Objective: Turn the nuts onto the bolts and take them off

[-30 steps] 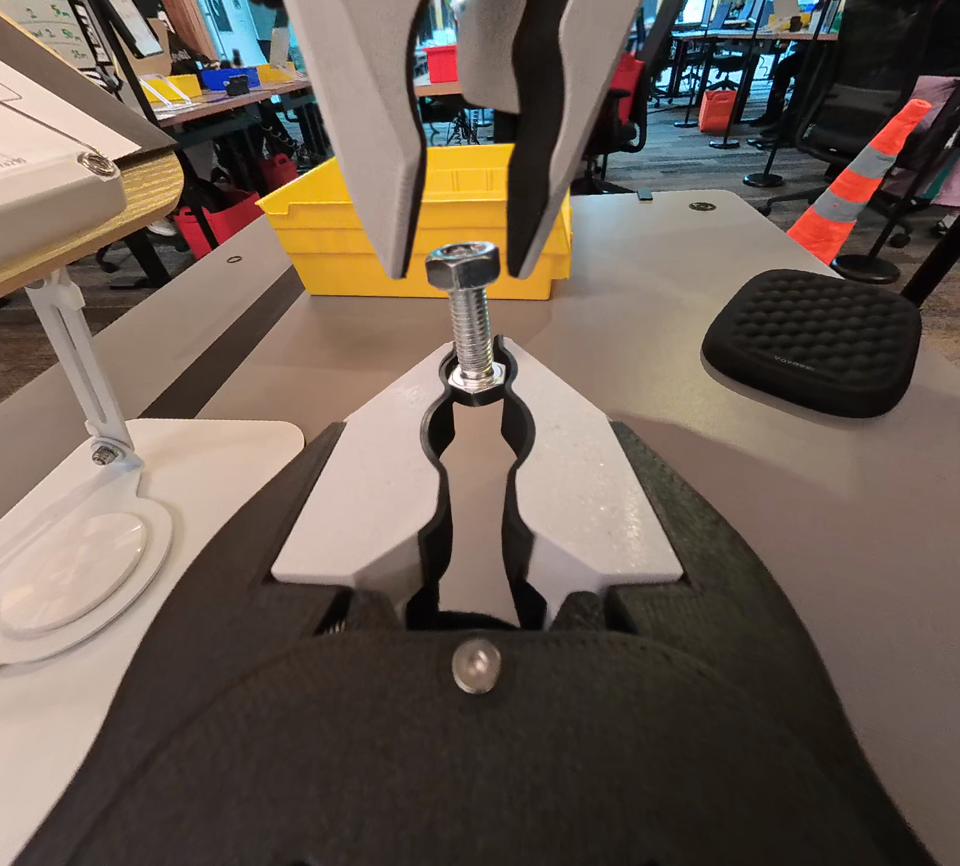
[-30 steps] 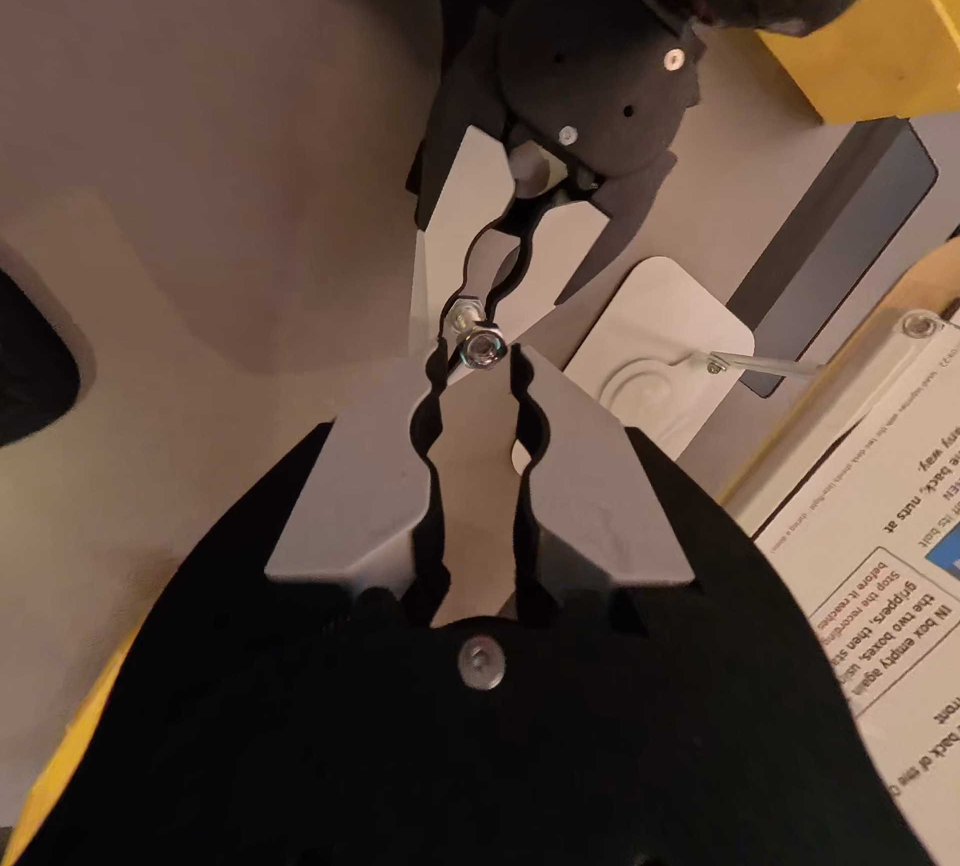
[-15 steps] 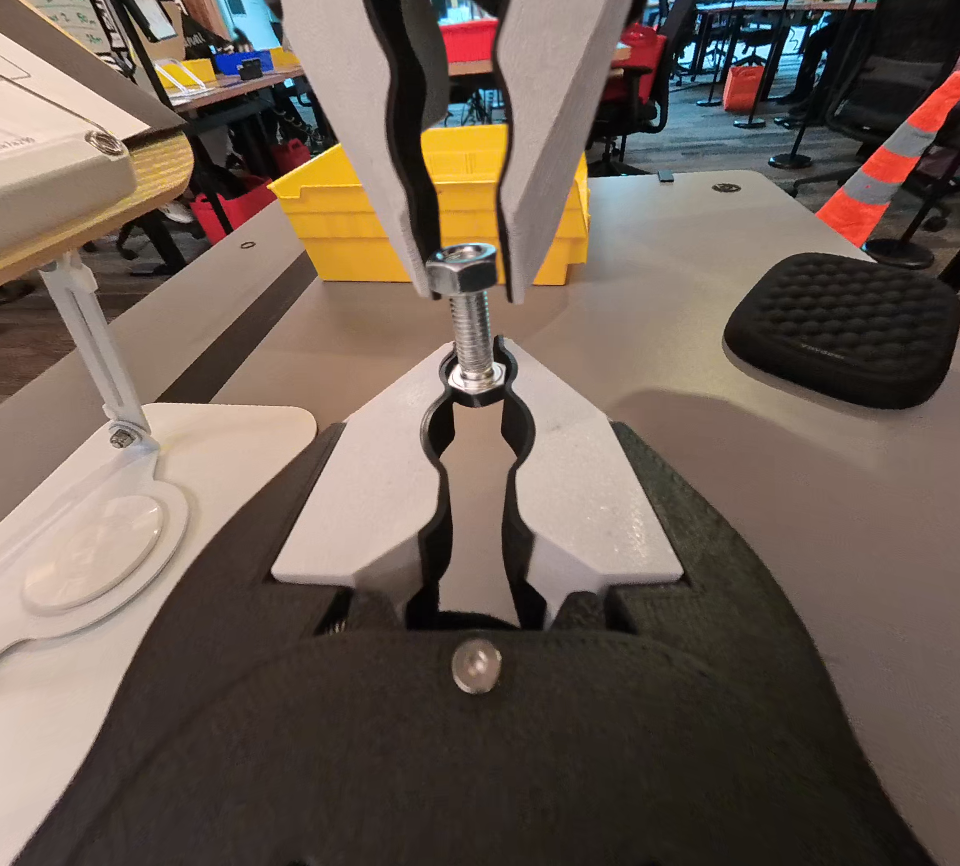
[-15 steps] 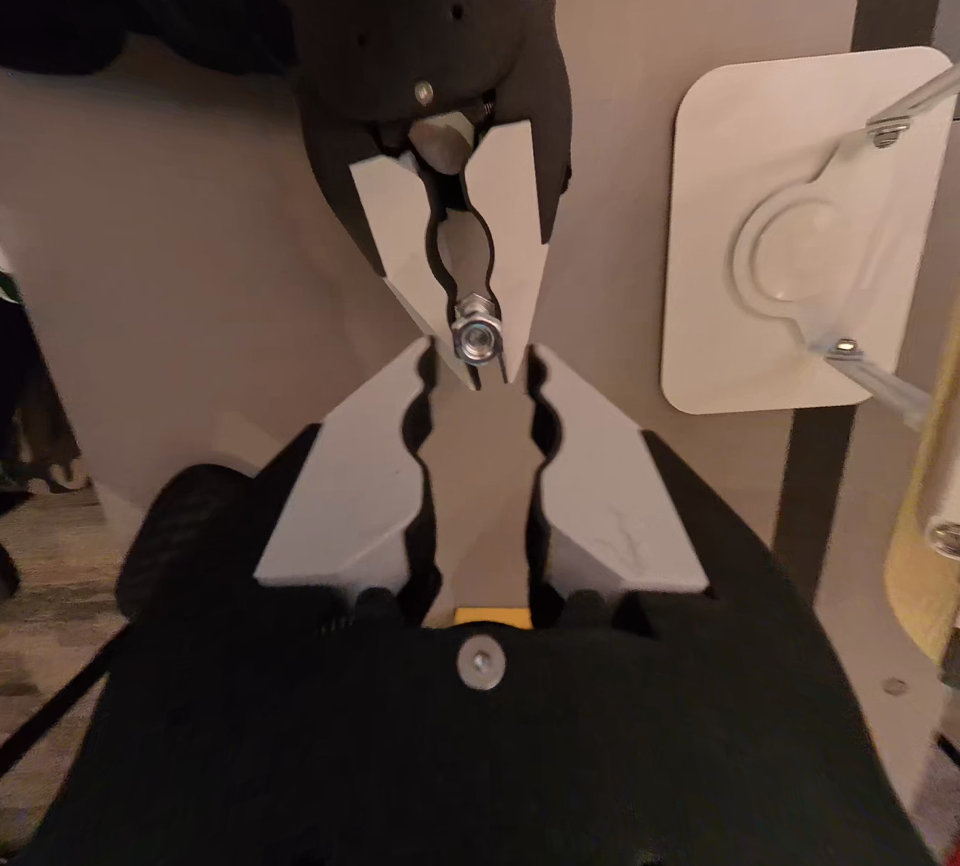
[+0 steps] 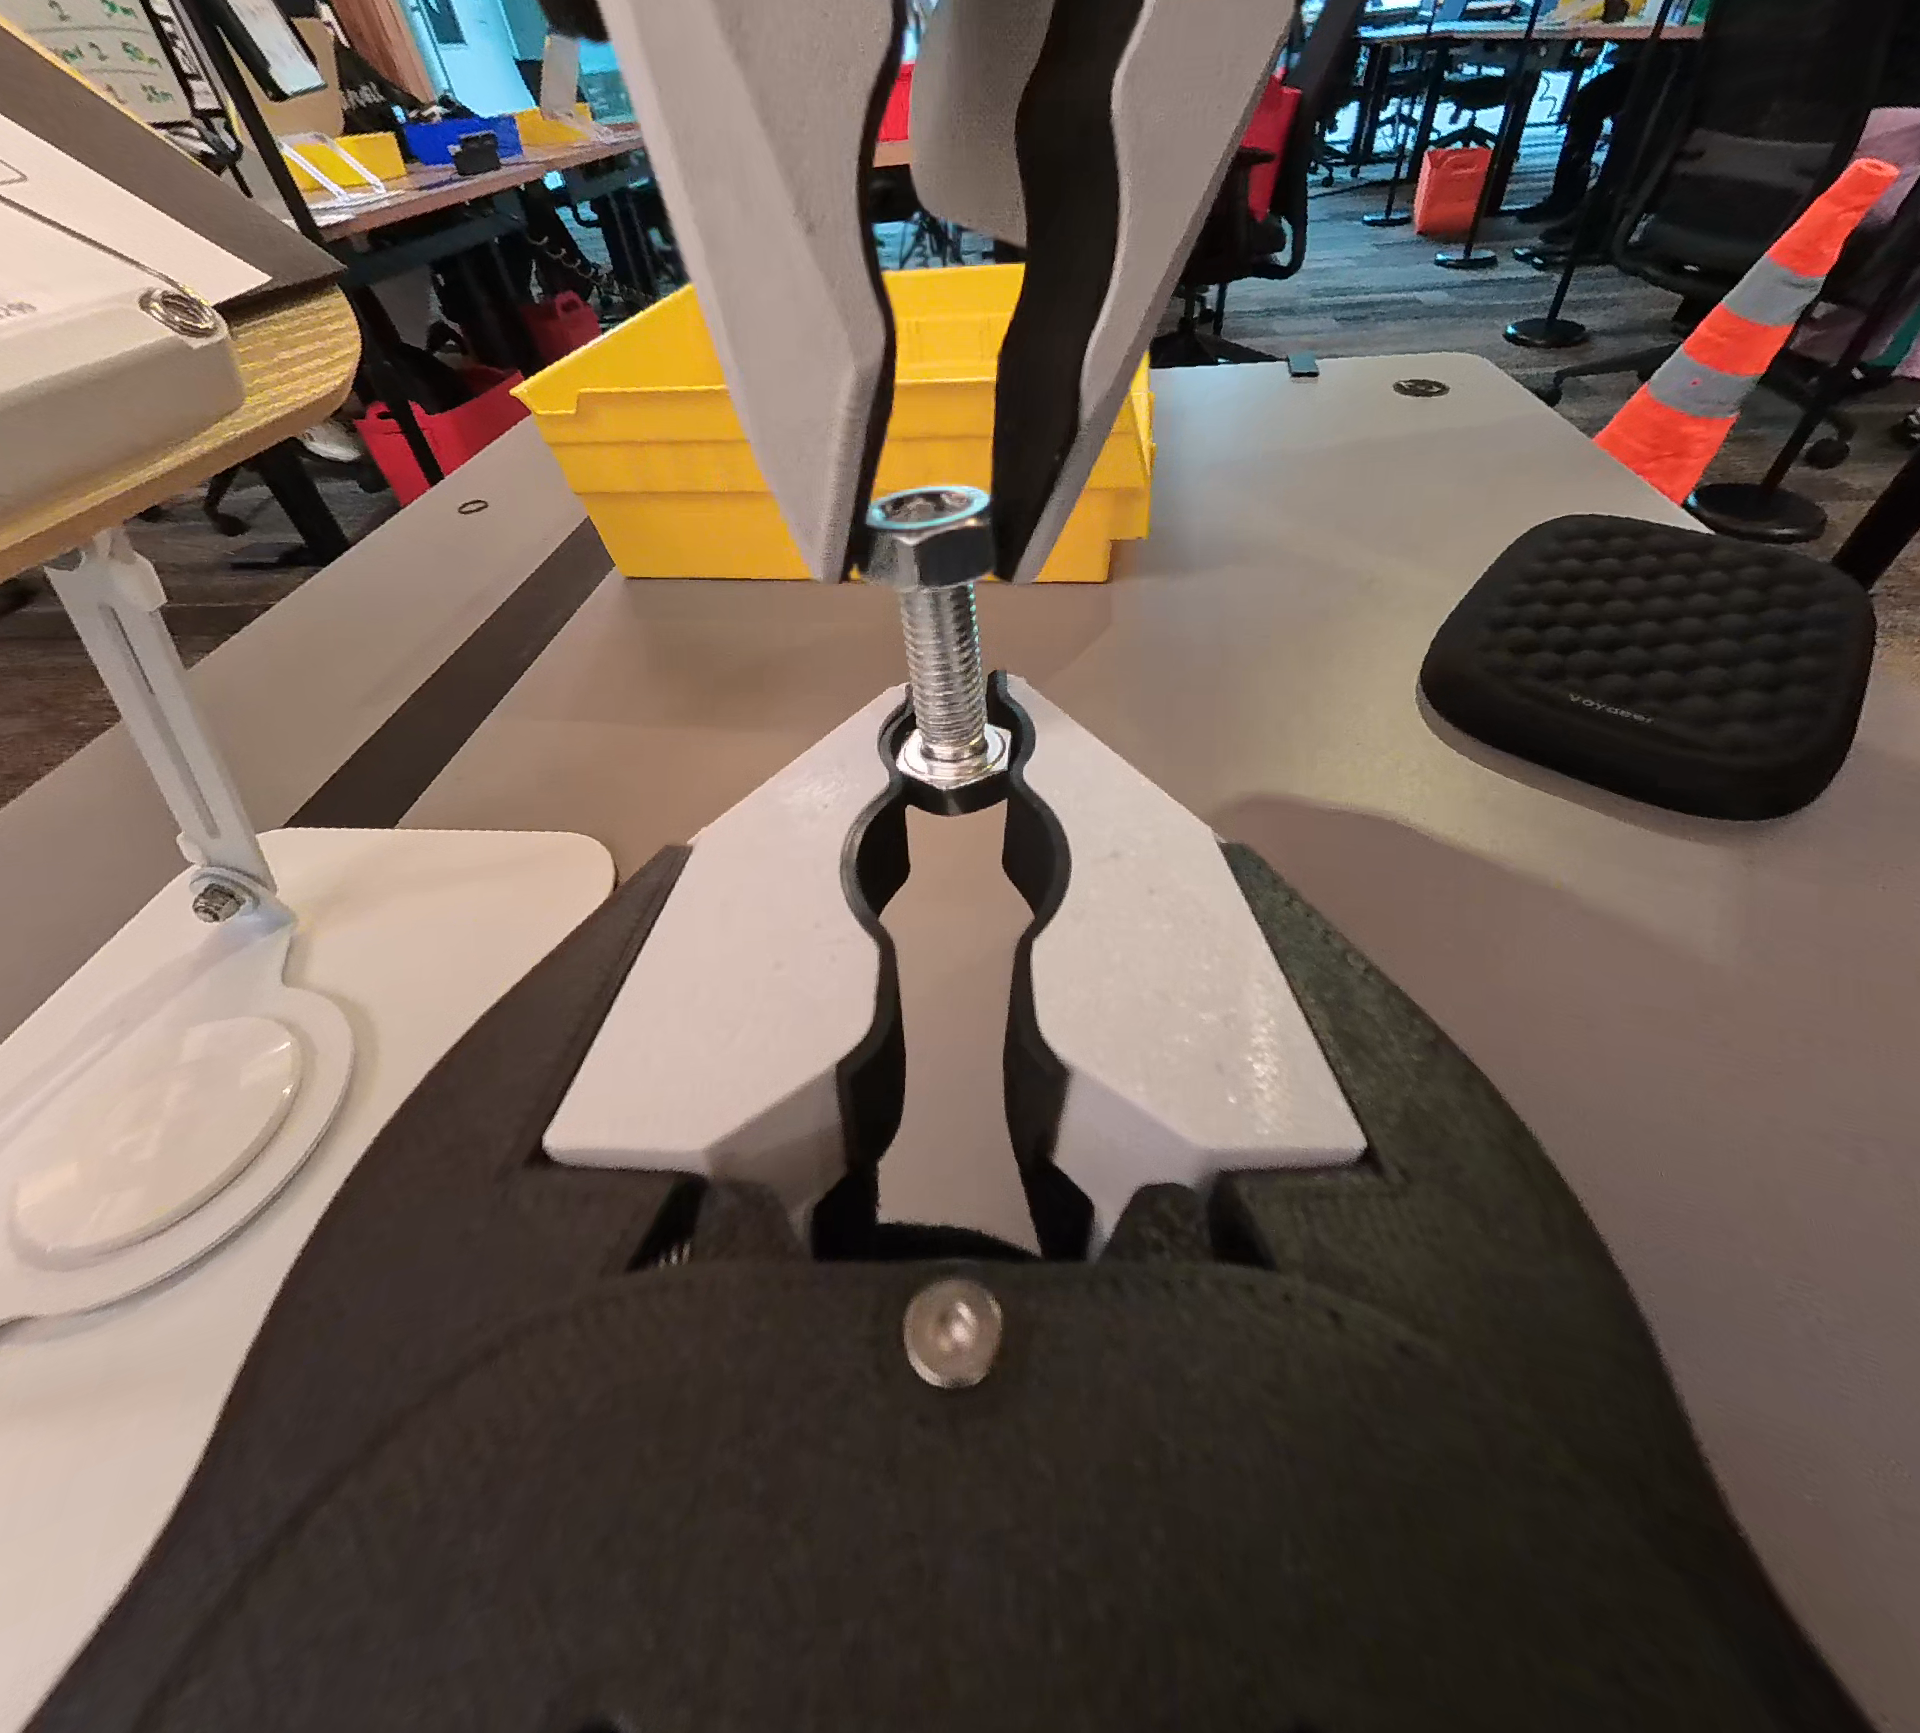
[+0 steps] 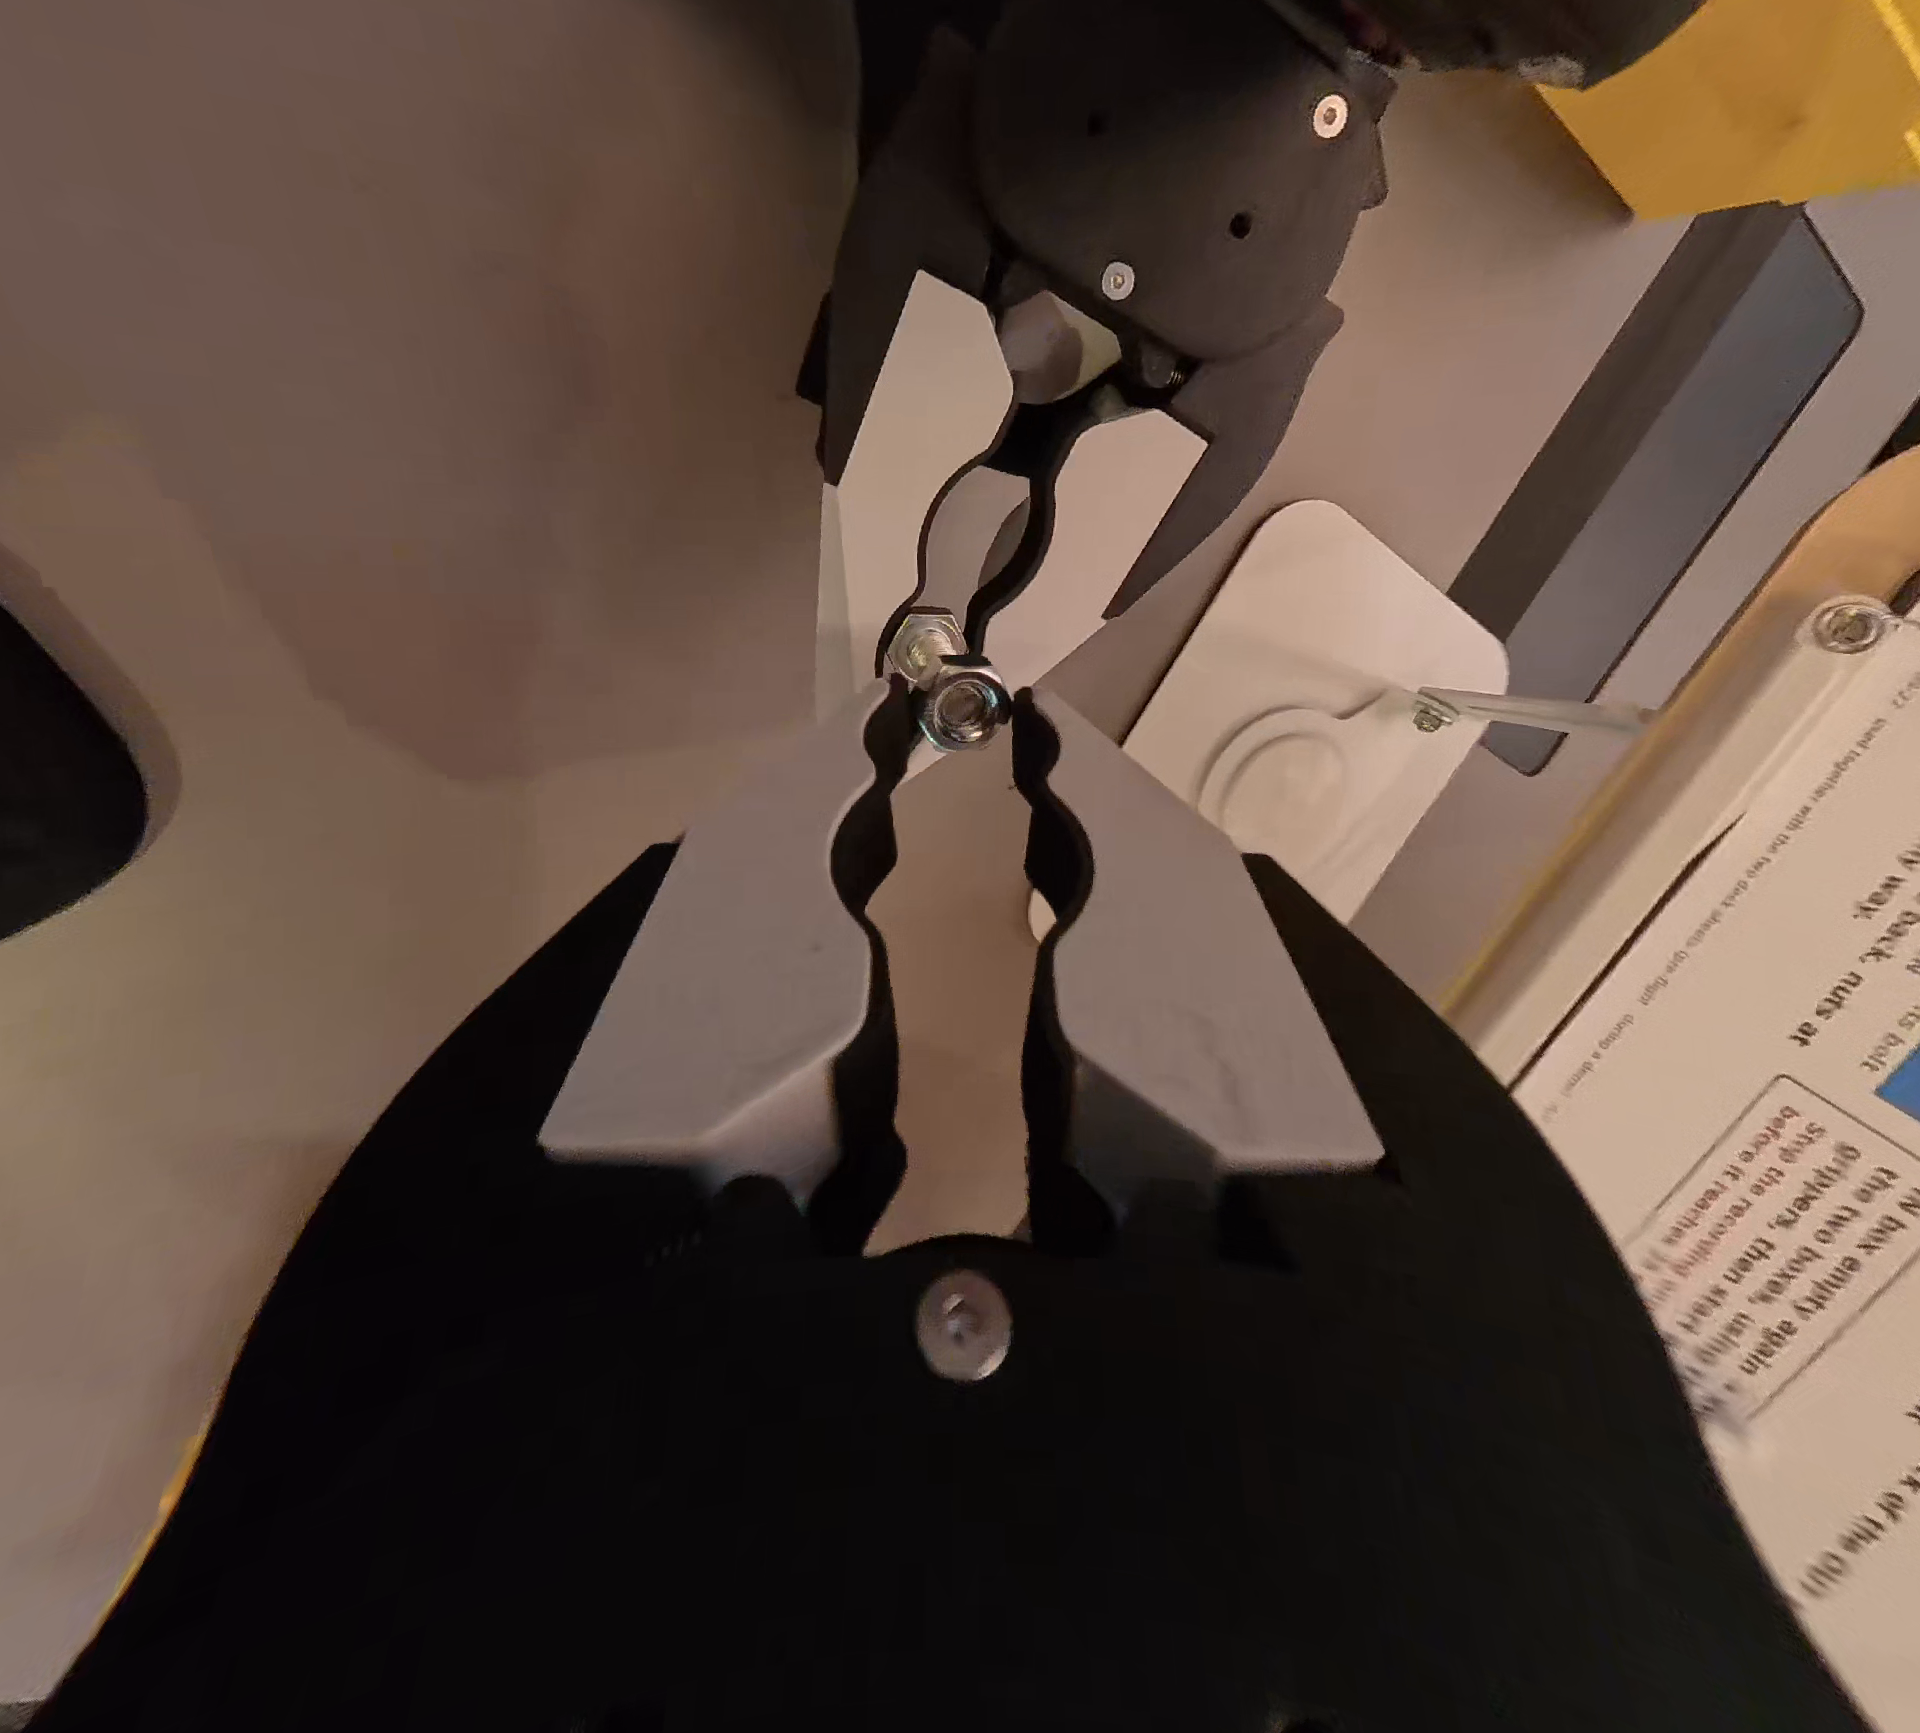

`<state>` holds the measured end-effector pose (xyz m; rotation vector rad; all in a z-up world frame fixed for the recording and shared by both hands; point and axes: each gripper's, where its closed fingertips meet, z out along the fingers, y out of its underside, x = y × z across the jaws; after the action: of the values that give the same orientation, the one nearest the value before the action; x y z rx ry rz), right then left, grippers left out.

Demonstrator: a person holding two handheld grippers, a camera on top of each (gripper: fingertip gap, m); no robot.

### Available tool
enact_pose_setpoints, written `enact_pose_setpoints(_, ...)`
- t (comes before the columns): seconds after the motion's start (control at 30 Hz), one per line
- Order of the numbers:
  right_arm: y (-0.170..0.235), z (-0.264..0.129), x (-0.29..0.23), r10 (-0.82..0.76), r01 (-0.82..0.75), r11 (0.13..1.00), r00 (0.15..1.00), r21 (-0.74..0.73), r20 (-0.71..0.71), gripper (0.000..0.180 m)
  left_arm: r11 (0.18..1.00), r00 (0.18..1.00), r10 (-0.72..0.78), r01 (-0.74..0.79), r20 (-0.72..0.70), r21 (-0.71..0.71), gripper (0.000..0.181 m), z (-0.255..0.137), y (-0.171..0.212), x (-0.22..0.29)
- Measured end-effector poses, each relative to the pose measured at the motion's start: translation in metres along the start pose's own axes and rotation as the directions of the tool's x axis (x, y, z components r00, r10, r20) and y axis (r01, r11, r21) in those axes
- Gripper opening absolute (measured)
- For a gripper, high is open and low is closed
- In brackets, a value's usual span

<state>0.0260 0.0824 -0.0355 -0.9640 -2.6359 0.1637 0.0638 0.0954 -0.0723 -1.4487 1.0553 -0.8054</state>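
Now left claw (image 5: 951,753) clamps nut (image 5: 954,764); right claw (image 5: 928,540) pinches upright bolt (image 5: 940,634) head; table (image 5: 1455,1008) bare around.

Shiny threaded metal bolt (image 5: 940,634), glossy yellow plastic bin (image 5: 665,478), matt grey table (image 5: 1455,956)

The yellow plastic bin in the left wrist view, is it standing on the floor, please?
No, the yellow plastic bin stands on the grey table.

Bare table (image 5: 1351,1008) right of bolt (image 5: 940,665); yellow bin (image 5: 665,478) behind, stand base (image 5: 312,935) left.
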Motion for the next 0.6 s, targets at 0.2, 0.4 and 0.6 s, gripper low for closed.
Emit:
enact_pose_setpoints(0.2,0.003,0.001,0.005,0.423,-0.423,0.906,0.905,-0.007,0.048,0.018,1.000,1.000,-0.009,0.009,0.022,0.010,0.010,-0.002,-0.001,-0.005)
enact_pose_setpoints(0.4,-0.002,0.006,0.000,0.672,-0.676,0.737,0.736,0.022,0.081,0.050,1.000,0.999,-0.007,0.007,0.036,0.004,0.010,-0.003,0.001,-0.009)
enact_pose_setpoints(0.6,0.002,-0.004,0.006,0.304,-0.303,0.953,0.952,0.026,-0.024,0.042,1.000,1.000,-0.005,0.005,0.024,0.006,0.010,-0.003,0.000,-0.006)
